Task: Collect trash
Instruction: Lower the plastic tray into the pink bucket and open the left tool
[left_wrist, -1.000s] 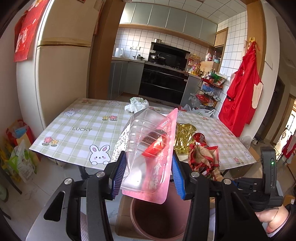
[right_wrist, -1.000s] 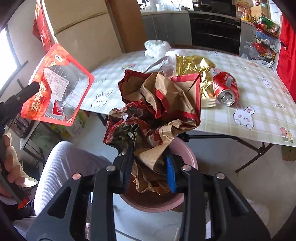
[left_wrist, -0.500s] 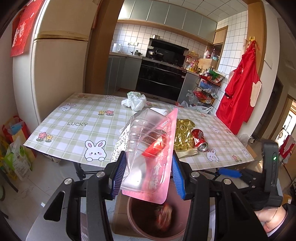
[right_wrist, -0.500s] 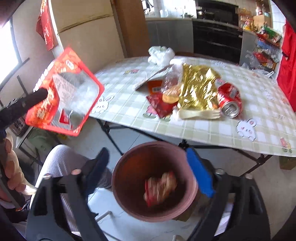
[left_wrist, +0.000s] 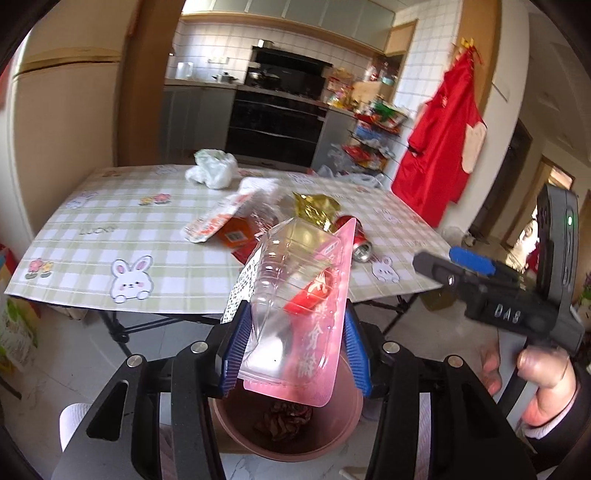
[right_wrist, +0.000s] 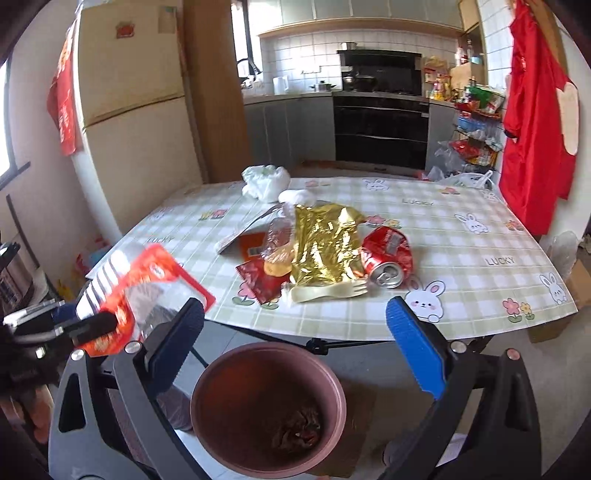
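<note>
Kitchen floor: left gripper jaws pinch plastic tray above bin; right gripper jaws just spread, empty.

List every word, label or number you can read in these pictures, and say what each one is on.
"LUCKY": green checked tablecloth, printed at several spots.
"DA8", or close to it: black body of the right gripper.
White Chinese characters: pink and clear plastic food tray gripped by the left gripper; too distorted to read.
Crushed red drink can, small orange packet: print blurred.
</note>
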